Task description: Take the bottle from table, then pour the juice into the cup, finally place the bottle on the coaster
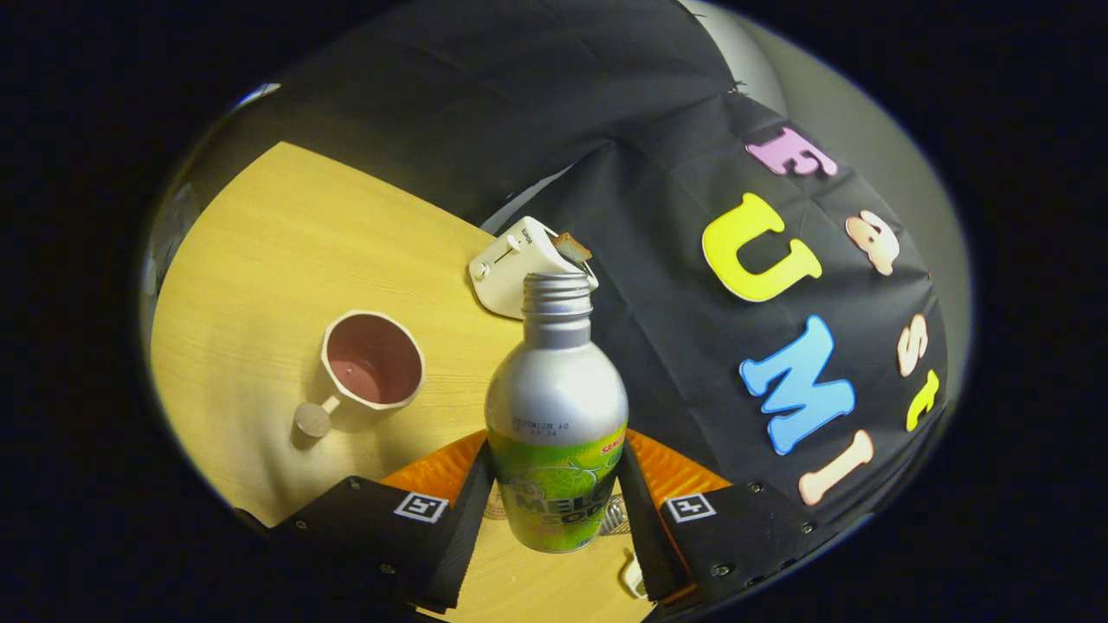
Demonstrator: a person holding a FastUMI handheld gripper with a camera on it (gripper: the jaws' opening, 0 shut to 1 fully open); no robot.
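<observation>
Behind claw (pixel 554 502)-gripped bottle (pixel 556 407), half-hidden coaster (pixel 433 472)

A pale wooden bench (pixel 260 260) with fine straight grain carries the scene, lit warmly so soft shadows fall across its surface. Behind it hangs the booth's wall of black cloth (pixel 519 95), creased and folded where it meets the bench's far edge. Past the cloth's upper edge a plain light-grey surface (pixel 857 130) shows, perhaps the room's own wall.
</observation>
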